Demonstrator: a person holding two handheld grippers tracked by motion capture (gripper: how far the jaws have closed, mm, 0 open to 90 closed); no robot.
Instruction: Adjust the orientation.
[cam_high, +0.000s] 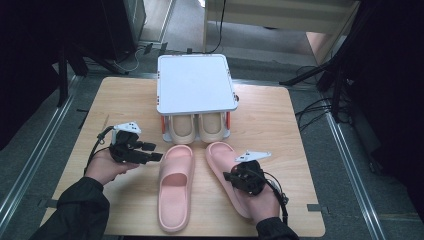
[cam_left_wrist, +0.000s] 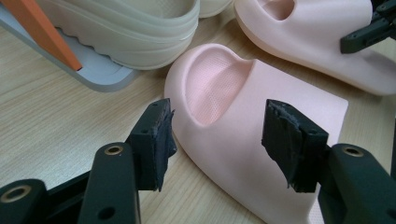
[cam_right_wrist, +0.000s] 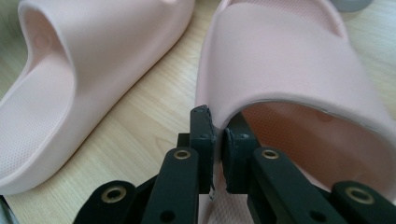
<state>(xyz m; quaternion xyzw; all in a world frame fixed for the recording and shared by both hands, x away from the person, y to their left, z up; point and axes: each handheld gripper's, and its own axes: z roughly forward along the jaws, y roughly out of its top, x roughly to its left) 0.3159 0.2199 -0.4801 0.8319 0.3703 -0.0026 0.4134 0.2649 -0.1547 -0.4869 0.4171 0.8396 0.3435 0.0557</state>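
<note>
Two pink slippers lie side by side on the wooden table (cam_high: 280, 130), toes toward the rack. My left gripper (cam_high: 154, 151) sits at the left side of the left pink slipper (cam_high: 175, 190). In the left gripper view its jaws (cam_left_wrist: 217, 135) stand open on either side of that slipper's toe strap (cam_left_wrist: 224, 84), and the pads do not press on it. My right gripper (cam_high: 231, 177) is on the right pink slipper (cam_high: 220, 155). In the right gripper view its jaws (cam_right_wrist: 218, 126) are shut on the edge of this slipper's strap (cam_right_wrist: 289, 60).
A white shoe rack (cam_high: 195, 82) with orange posts stands at the back middle of the table. A pair of beige slippers (cam_high: 197, 127) rests on its lower shelf, close to the pink toes. Bare wood lies left and right of the slippers.
</note>
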